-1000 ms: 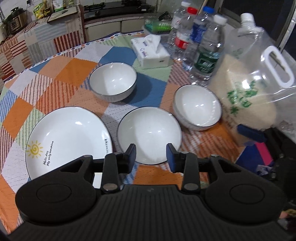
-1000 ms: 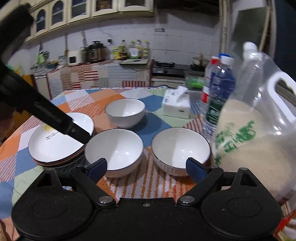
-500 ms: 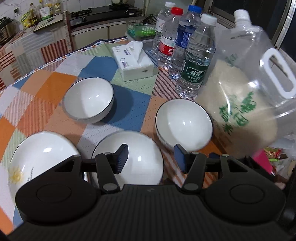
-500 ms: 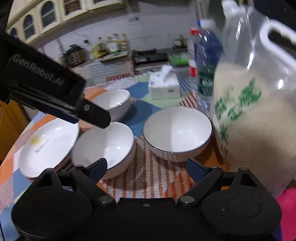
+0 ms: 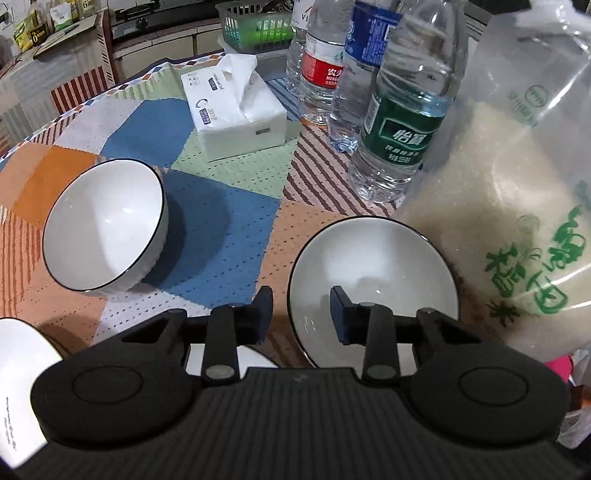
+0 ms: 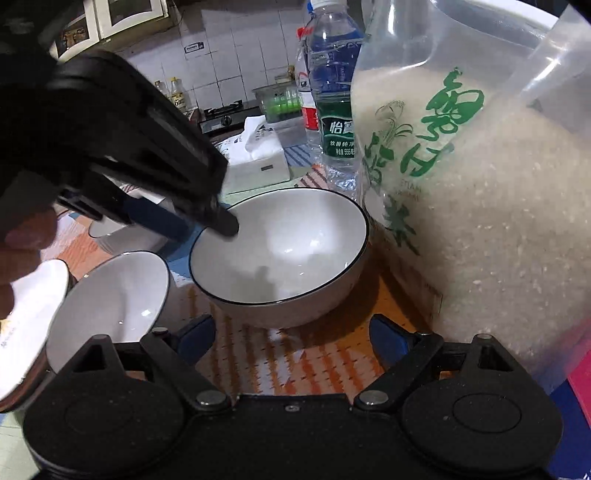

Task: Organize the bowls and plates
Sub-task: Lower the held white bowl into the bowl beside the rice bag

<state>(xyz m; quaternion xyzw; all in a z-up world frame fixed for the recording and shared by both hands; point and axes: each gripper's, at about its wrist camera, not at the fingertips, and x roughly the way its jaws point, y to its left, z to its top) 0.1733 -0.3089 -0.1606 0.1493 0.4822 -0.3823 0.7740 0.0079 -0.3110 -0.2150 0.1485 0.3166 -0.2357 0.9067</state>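
Three white bowls with dark rims stand on the patchwork cloth. My left gripper [image 5: 301, 312] is open and straddles the left rim of the right bowl [image 5: 384, 266], one finger inside, one outside. From the right wrist view it [image 6: 207, 225] reaches over that bowl [image 6: 288, 258]. The far bowl [image 5: 107, 225] stands at the left. The near bowl [image 6: 114, 306] and the white plate [image 6: 26, 325] lie left of my right gripper [image 6: 291, 334], which is open, empty and low in front of the right bowl.
A big bag of rice [image 5: 517, 221] stands right against the right bowl. Three water bottles [image 5: 402, 103] and a tissue box [image 5: 236, 114] stand behind. A green basket [image 5: 258, 29] and a kitchen counter lie beyond the table.
My left gripper has moved right and forward, from over the near bowl to the right bowl's rim. My right gripper has moved closer to the right bowl and the rice bag.
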